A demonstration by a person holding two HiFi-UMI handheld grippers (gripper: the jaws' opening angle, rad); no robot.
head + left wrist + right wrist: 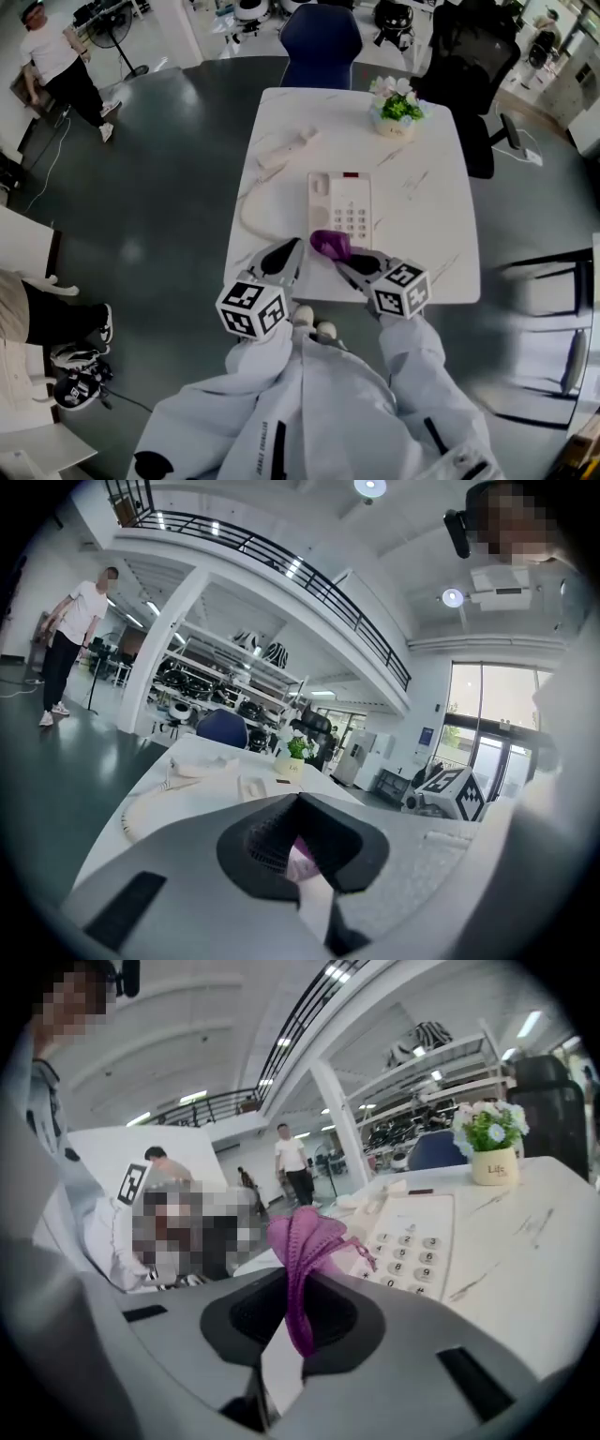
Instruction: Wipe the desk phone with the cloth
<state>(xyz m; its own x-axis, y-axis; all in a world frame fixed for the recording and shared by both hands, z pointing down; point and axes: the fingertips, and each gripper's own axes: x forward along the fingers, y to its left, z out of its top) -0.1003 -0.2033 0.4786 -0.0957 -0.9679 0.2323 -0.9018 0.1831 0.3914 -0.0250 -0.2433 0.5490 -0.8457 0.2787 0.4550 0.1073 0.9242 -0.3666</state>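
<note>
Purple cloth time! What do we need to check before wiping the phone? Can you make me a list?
1. Purple cloth pinched in the right gripper: ok.
2. Left gripper free of the cloth: not ok, a purple scrap shows between its shut jaws.
3. White handset off the white desk phone: ok, it lies on the white table beyond.
4. Cloth touching the phone: cannot tell; it is at the phone's near edge.
5. White flower pot out of the way: ok, far edge.

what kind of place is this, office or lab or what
Probably an open-plan lab or workshop hall with office furniture: a desk phone on a white table, rolling office chairs beside it, equipment-laden shelving and a railed mezzanine behind.
</note>
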